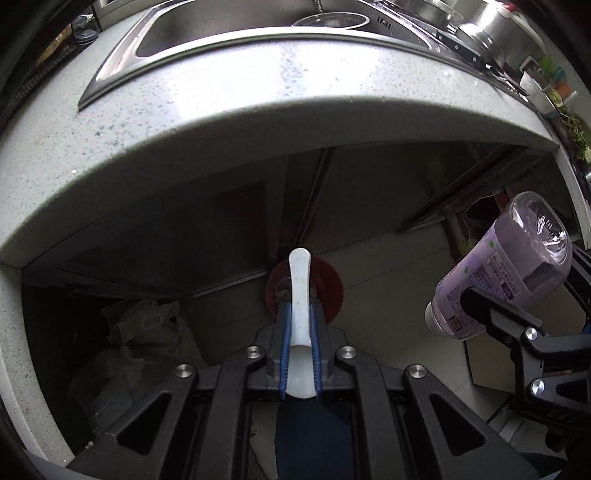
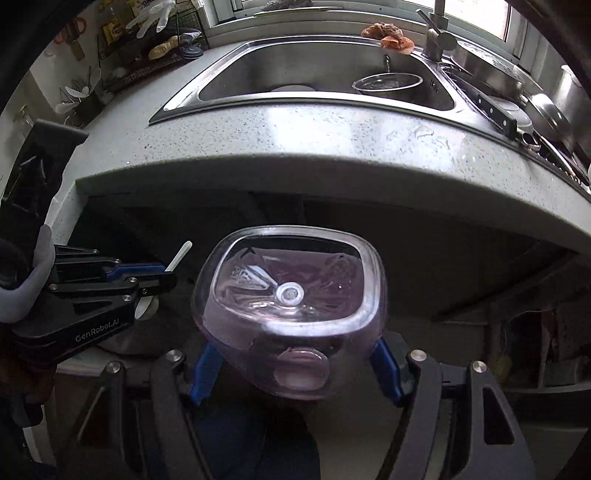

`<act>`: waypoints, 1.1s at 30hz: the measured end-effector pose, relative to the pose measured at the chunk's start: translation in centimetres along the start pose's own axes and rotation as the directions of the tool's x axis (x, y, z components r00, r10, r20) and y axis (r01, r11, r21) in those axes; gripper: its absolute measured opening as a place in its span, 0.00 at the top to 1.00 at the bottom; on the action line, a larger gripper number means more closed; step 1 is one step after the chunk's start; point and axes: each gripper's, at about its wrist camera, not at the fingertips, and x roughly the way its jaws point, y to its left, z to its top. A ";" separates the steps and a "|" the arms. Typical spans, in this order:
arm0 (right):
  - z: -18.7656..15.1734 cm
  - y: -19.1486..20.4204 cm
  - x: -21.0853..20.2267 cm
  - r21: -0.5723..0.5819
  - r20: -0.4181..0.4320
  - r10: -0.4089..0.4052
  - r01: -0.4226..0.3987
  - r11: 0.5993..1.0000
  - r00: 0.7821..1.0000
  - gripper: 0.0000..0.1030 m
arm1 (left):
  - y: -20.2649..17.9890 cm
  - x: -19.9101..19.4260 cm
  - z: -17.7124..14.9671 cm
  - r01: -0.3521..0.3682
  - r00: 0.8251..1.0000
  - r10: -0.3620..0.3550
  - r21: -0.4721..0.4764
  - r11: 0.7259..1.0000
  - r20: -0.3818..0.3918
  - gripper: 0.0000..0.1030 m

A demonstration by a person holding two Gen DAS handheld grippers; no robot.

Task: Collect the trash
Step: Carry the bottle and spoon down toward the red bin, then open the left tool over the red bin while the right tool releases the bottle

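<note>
A clear plastic bottle with a purple printed label [image 2: 291, 317], empty and base-forward, sits clamped in the right gripper [image 2: 295, 365]. The left gripper [image 1: 299, 314] pinches a white plastic spoon [image 1: 300, 295], handle outward. Both hang below the speckled grey countertop edge [image 2: 332, 177], before a dark open cabinet space [image 1: 166, 236]; the steel sink [image 2: 295, 70] lies above.

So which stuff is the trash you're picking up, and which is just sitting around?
Trash in the tongs:
- white plastic spoon, left tongs
- empty plastic bottle, right tongs

Just lying about:
- metal bowl in sink
- knife
- orange cloth
</note>
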 end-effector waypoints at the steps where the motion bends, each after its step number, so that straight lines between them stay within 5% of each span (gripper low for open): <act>1: -0.3 -0.3 0.9 0.009 -0.007 -0.006 0.006 1.000 1.000 0.34 | -0.1 1.1 0.0 0.000 1.000 0.000 0.007 1.000 -0.012 0.91; 21: -7.2 -6.0 22.5 0.126 -0.114 -0.020 0.034 0.991 0.993 0.34 | 0.4 28.1 -2.2 0.090 0.987 -0.079 0.074 0.993 -0.143 0.91; 26: -9.0 -7.4 25.7 0.148 -0.140 -0.025 0.046 0.988 0.990 0.34 | 0.1 31.9 -2.8 0.110 0.985 -0.093 0.113 0.988 -0.146 0.89; 29: -9.1 -7.5 26.8 0.152 -0.149 -0.033 0.056 0.987 0.988 0.34 | -0.2 33.1 -2.8 0.076 0.990 -0.059 0.135 0.988 -0.129 0.69; 33: -9.1 -6.7 25.9 0.144 -0.146 -0.040 0.061 0.988 0.989 0.34 | -0.3 33.1 -2.7 0.093 0.983 -0.072 0.117 0.989 -0.170 0.69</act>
